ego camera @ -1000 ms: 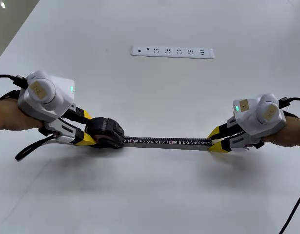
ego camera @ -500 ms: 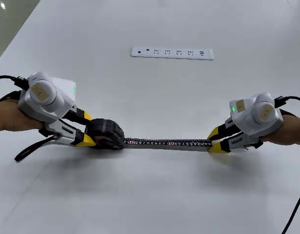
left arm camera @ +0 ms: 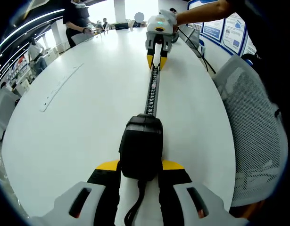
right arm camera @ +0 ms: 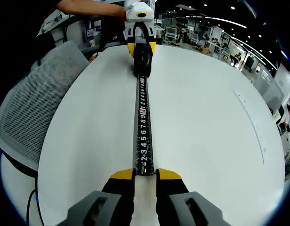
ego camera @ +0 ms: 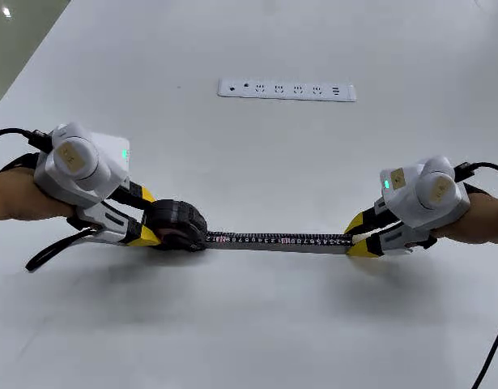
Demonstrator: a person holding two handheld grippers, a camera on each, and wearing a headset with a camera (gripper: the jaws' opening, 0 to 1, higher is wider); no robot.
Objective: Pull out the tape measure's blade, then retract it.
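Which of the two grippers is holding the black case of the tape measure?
The left gripper: its jaws clamp the black case. The right gripper holds only the free end of the blade.

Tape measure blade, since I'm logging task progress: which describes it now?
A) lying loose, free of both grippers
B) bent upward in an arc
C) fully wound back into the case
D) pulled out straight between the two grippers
D: the blade runs straight from the case, held by the left gripper, to the right gripper, whose fingers are shut on its tip.
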